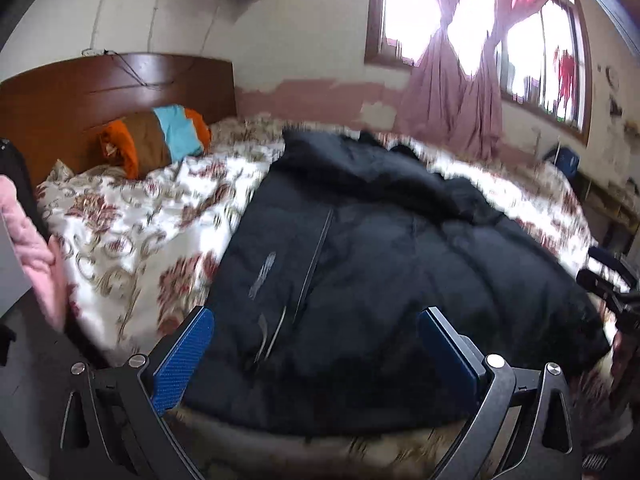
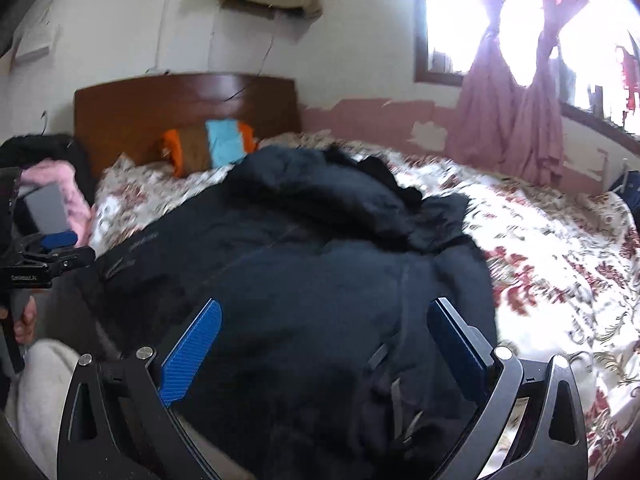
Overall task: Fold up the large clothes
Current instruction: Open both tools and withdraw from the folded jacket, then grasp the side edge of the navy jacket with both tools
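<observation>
The left gripper (image 1: pixel 316 344) hangs over the near hem of the coat (image 1: pixel 400 248), its blue pads (image 1: pixel 182 360) spread wide with nothing between them. Below it, the coat's zip (image 1: pixel 316 260) runs away from the hem toward the collar, and a small pale logo (image 1: pixel 262 274) sits just left of the zip. The right gripper (image 2: pixel 324 348) is likewise spread apart and empty, held above the coat's (image 2: pixel 320 280) right half near the hem, where a few grey straps (image 2: pixel 394 392) lie on the dark cloth. Whether either gripper touches the fabric cannot be told; both views are blurred.

The coat lies front up and spread across the quilt (image 1: pixel 132 224), hem toward the cameras, with its hood and collar bunched at the far end. One sleeve is folded in over the chest on the coat's right side. The flowered quilt shows on both sides of the coat and beyond it.

Beyond the coat's collar, a striped pillow (image 1: pixel 160 140) in orange, brown and light blue leans against the wooden headboard (image 1: pixel 100 92). Left of the coat, off the quilt's edge, a pink garment (image 1: pixel 36 240) hangs. Behind the coat, on the far wall, pink curtains (image 1: pixel 452 100) are tied back at a bright window (image 1: pixel 412 8).

In the right wrist view, the left gripper (image 2: pixel 60 248) shows at the coat's left edge, with a hand (image 2: pixel 24 320) under it.
</observation>
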`<control>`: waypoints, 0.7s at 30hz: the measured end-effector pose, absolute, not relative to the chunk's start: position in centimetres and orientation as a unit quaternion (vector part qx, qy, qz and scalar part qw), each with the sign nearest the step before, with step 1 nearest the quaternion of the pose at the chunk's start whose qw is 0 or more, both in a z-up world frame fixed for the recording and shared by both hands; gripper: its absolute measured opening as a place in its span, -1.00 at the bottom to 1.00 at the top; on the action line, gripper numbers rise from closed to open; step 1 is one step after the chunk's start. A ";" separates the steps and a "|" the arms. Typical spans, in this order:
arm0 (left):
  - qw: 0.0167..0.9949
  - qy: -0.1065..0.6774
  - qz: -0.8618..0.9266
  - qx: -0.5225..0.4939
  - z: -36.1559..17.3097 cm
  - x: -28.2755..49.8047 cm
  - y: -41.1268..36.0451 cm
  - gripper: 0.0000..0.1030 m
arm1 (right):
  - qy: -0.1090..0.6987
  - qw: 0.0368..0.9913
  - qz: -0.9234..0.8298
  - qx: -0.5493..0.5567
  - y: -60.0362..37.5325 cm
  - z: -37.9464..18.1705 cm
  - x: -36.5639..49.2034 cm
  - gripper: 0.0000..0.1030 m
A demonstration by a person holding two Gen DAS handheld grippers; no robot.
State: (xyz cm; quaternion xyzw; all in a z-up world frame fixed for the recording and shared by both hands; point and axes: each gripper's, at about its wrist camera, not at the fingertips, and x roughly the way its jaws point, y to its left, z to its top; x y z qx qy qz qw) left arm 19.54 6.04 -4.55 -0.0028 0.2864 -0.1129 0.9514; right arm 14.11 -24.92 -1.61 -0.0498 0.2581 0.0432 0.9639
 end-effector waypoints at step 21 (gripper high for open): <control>0.912 0.376 -0.129 0.103 -7.8 16.7 4.6 0.99 | 0.329 0.929 0.067 -0.155 -24.9 -5.7 11.3 0.96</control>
